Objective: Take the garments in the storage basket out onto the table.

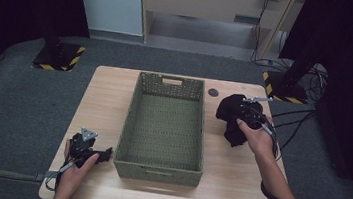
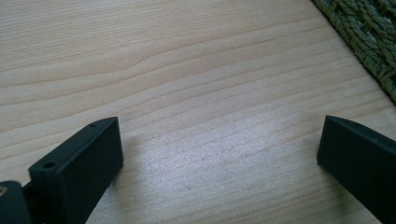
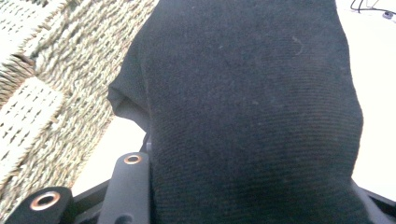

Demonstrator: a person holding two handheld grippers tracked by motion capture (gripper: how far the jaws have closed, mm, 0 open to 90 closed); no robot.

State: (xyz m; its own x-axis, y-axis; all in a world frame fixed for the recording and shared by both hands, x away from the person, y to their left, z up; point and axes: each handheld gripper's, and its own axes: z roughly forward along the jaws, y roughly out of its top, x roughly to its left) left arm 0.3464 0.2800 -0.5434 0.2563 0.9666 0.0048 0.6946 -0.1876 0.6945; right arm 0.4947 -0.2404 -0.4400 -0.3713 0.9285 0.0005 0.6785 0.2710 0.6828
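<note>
In the middle of the bench sits a green woven basket, and there is nothing inside it. Just beside its near left corner, the left gripper lies low on the wood with its fingers wide apart, holding nothing. To the right of the basket, the right gripper has its fingers pressed around a black cloth, which bulges up between them. The cloth is near the basket's right wall, outside it.
</note>
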